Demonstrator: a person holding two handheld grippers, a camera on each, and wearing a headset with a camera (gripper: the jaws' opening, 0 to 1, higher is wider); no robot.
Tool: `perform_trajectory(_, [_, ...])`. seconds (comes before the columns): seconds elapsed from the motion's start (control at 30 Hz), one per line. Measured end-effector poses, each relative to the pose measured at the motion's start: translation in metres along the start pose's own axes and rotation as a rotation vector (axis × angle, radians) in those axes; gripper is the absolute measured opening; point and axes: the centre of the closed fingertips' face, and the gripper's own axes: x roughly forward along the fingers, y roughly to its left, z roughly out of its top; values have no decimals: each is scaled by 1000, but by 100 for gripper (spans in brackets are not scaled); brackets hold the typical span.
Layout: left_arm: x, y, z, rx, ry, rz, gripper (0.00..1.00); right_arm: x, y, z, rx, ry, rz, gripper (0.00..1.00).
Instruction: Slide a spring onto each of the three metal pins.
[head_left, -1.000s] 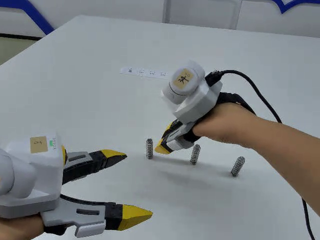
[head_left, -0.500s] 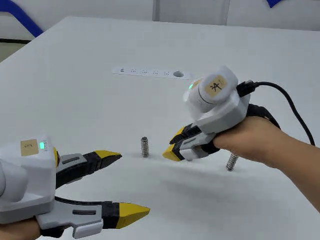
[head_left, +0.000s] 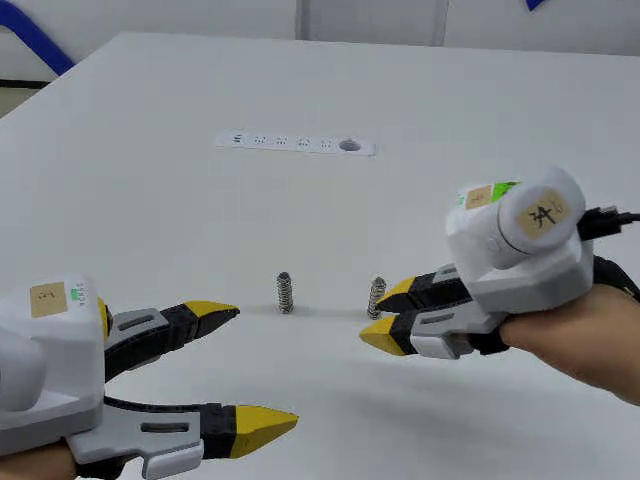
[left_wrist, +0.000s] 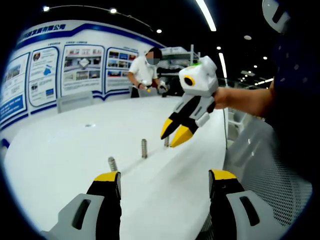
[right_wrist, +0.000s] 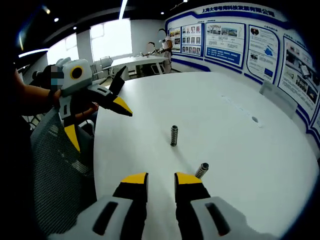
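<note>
The left gripper (head_left: 250, 368) sits toward 7 o'clock in the head view. Its two yellow-tipped jaws are spread wide with nothing between them, and its tips point toward 3 o'clock. The right gripper (head_left: 386, 316) sits at 3 o'clock, held in a hand (head_left: 580, 335), and points toward 9 o'clock. Its jaws stand a narrow gap apart and grip nothing. On the white table (head_left: 150, 200) the springs stand in a row near the middle of the head view. The left spring (head_left: 285, 292) stands upright and alone, at about 1 o'clock from the left gripper's tips and apart from both grippers. The middle spring (head_left: 376, 297) stands upright just beside the right gripper's upper tip, at that tip's 10 o'clock, and seems not to touch it. In the left gripper view a third spring (left_wrist: 166, 141) shows at the far end of the row. It lies at about 6 o'clock from the right gripper's tips and is small and partly covered, so its top cannot be made out. Each spring has a darker cap at its top, probably the end of a pin, though the coils hide the rest. A white power strip (head_left: 295, 143) lies flat on the table toward 12 o'clock in the head view, well apart from the springs.
</note>
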Motion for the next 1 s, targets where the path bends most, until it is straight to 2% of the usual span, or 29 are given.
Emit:
perform_trajectory(0.33, [0,0,1,-3,-6,1,73,-29,-8,-27,74,-46,-58,24])
perform_trajectory(0.47, [0,-1,1,-5,-6,1,73,-42,-14,-34,116,-80,-90,25])
perform_trajectory(0.77, [1,-3,1,0,-1,-10,73,-65,-25,-54,147,-116,-149,27])
perform_trajectory(1.0, [1,-3,1,-1,-3,-13,73,-83,-32,-63,170,-139,-194,29])
